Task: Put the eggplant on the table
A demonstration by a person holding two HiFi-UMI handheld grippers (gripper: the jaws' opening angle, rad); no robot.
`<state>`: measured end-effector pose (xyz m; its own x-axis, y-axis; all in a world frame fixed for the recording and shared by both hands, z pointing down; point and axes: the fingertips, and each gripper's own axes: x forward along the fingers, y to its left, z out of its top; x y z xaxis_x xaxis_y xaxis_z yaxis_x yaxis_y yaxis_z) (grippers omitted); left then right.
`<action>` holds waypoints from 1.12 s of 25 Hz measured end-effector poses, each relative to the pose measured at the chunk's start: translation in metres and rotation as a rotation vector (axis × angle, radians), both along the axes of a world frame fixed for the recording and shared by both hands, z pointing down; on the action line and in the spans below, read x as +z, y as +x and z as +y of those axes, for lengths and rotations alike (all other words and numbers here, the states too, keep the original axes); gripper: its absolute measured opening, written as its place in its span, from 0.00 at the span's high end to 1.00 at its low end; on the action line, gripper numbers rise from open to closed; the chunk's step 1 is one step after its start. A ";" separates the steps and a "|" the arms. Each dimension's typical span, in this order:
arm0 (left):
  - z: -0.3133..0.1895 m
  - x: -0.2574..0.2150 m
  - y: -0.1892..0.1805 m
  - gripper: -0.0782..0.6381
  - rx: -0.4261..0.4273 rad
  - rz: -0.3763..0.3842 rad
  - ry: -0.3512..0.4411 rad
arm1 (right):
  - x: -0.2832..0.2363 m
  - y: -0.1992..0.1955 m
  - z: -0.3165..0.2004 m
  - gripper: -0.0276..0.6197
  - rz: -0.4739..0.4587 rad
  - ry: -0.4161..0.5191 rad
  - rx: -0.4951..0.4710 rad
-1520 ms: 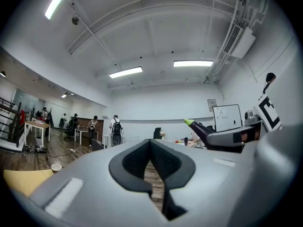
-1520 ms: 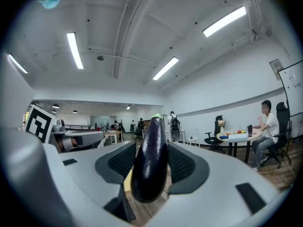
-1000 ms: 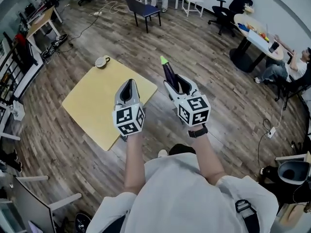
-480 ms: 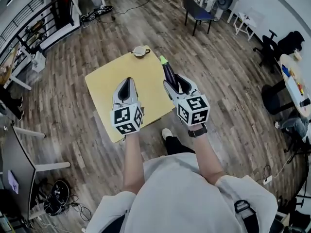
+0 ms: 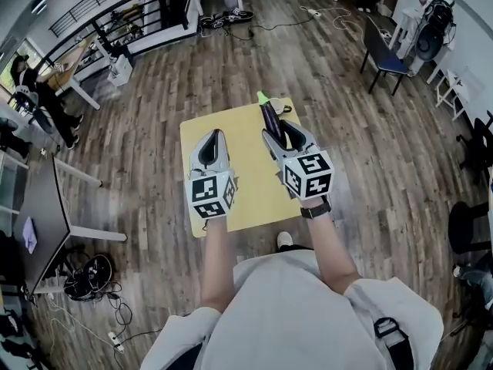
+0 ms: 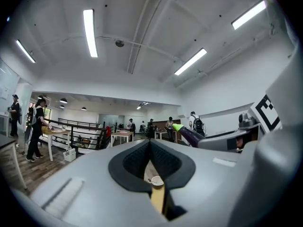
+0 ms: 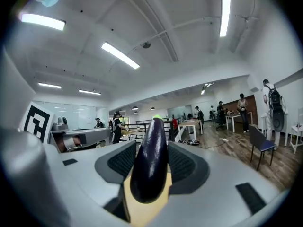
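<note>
A dark purple eggplant point(image 5: 268, 116) with a green tip sticks forward out of my right gripper point(image 5: 273, 127), which is shut on it. In the right gripper view the eggplant point(image 7: 149, 164) fills the gap between the black pads. My left gripper point(image 5: 213, 135) is beside it on the left, shut with nothing held. Both are held over the square yellow table point(image 5: 246, 179). In the left gripper view the left gripper point(image 6: 150, 144) has its tips together, and the eggplant point(image 6: 189, 135) shows at the right. A small cup point(image 5: 283, 108) stands at the table's far edge, partly behind the eggplant.
Wood floor surrounds the table. A dark chair point(image 5: 383, 52) stands at the far right. A black railing point(image 5: 115, 18) runs along the far left, with a person point(image 5: 38, 99) near it. A dark desk point(image 5: 38, 214) and floor cables point(image 5: 85, 272) are at the left.
The person has turned toward the yellow table, which has come from the left to lie under both grippers. The eggplant stays gripped in the right gripper.
</note>
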<state>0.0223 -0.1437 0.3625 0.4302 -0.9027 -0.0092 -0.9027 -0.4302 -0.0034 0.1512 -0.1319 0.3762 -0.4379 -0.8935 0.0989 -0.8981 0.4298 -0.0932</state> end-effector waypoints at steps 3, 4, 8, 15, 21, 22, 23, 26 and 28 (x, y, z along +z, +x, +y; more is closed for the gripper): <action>-0.015 -0.002 -0.005 0.88 -0.056 -0.026 0.000 | 0.002 -0.004 -0.020 0.64 -0.021 -0.004 -0.056; -0.020 -0.002 -0.001 0.88 -0.064 -0.036 -0.003 | 0.002 0.000 -0.027 0.64 -0.029 -0.008 -0.062; -0.037 0.003 0.010 0.88 -0.089 -0.059 -0.019 | 0.007 0.019 -0.057 0.64 -0.055 -0.018 -0.049; -0.058 0.031 -0.011 0.88 -0.121 -0.081 -0.079 | 0.028 -0.009 -0.097 0.64 -0.044 -0.066 -0.092; -0.098 0.055 -0.041 0.88 -0.122 -0.054 -0.127 | 0.042 -0.063 -0.134 0.64 -0.014 -0.092 -0.153; -0.106 0.057 -0.046 0.88 -0.124 -0.052 -0.132 | 0.043 -0.070 -0.141 0.64 -0.007 -0.091 -0.161; -0.115 0.058 -0.051 0.88 -0.128 -0.052 -0.137 | 0.044 -0.076 -0.148 0.64 -0.001 -0.093 -0.162; -0.138 0.057 -0.072 0.88 -0.165 -0.055 -0.136 | 0.052 -0.086 -0.171 0.64 0.024 -0.116 -0.140; -0.149 0.055 -0.086 0.88 -0.183 -0.042 -0.130 | 0.058 -0.093 -0.181 0.64 0.034 -0.131 -0.135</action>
